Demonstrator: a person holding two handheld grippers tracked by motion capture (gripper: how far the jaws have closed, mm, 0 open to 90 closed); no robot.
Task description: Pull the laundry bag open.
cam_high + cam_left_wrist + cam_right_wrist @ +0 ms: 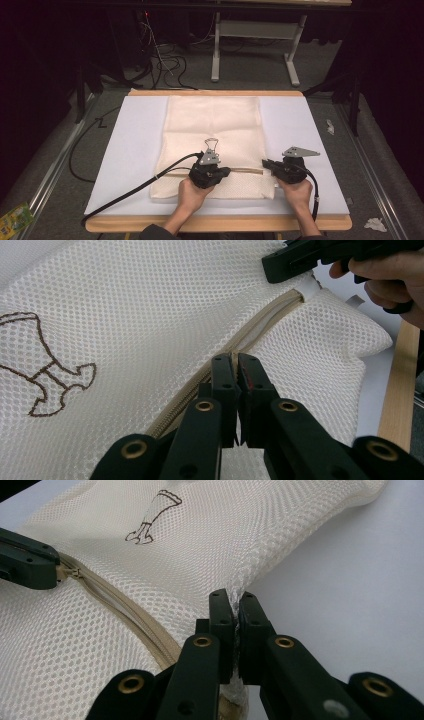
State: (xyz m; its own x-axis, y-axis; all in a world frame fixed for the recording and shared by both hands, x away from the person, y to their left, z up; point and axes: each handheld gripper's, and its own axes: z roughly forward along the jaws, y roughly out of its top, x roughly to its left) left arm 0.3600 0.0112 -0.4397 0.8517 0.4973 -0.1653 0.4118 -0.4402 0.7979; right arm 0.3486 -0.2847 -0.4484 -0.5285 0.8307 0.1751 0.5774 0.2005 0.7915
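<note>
We see the mesh laundry bag [212, 130] flat on the white table cover [135, 150]. Right gripper [236, 611] pinches its mesh edge; left gripper [236, 371], pressed together, sits on the zipper [260, 325], probably clamping the pull.

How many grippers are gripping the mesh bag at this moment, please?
2: the left gripper is shut on the zipper near the bag's middle; the right gripper pinches its right edge.
</note>
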